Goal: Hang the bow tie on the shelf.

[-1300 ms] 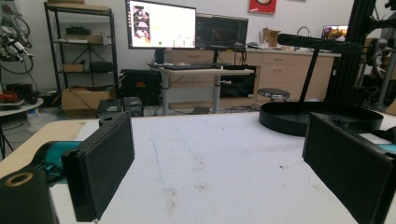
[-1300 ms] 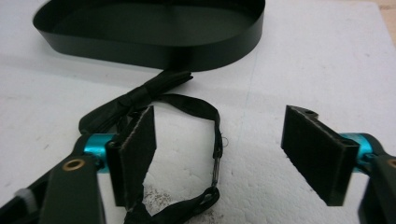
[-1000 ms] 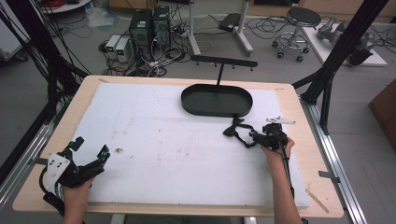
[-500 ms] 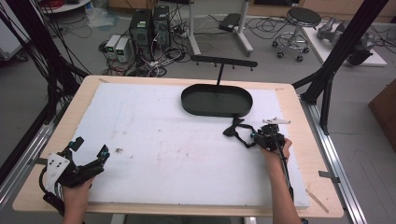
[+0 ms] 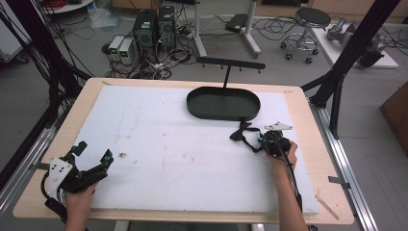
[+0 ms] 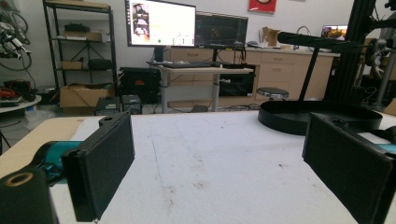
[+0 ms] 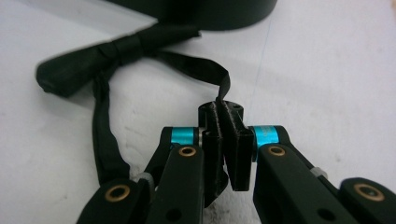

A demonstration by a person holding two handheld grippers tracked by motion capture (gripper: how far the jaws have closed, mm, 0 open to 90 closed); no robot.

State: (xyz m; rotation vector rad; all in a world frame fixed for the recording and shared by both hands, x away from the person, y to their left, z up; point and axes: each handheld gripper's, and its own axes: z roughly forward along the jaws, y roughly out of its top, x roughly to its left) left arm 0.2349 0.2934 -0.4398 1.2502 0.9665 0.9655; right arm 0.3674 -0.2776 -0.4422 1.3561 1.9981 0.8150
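1. High view: a wooden table [image 5: 308, 144] carries a white foam sheet [image 5: 183, 149] that covers most of its top. A black oval tray [image 5: 223, 104] sits at the far middle of the sheet, with a thin post rising from its rear edge to a black bar [image 5: 231, 63]. Just in front of the tray's right end lies a black bow tie [image 5: 240, 131], its strap running toward the right gripper [image 5: 266, 143]. That gripper rests low on the sheet, held by the right hand [image 5: 281, 155]. The left gripper [image 5: 94, 153] sits at the near left corner, well apart from the tray and the bow tie, held by the left hand [image 5: 77, 199], with its jaws spread wide. On the floor beyond the table stand computer towers [image 5: 154, 26] and a round stool [image 5: 312, 19].

2. Left gripper view: the two black jaws stand far apart with nothing between them, low over the stained foam sheet [image 6: 210, 158]. The tray [image 6: 299, 116] lies ahead to the right. Two monitors [image 6: 187, 30] stand on a desk in the background, and a shelf rack [image 6: 79, 51] stands at the left.

3. Right gripper view: the right gripper [image 7: 227, 112] has its jaws pressed together, pinching the end of the bow tie's strap [image 7: 196, 65]. The bow tie's knot [image 7: 121, 46] lies on the sheet just in front of the tray's wall [image 7: 205, 11], and the other part of the strap runs down the left side.
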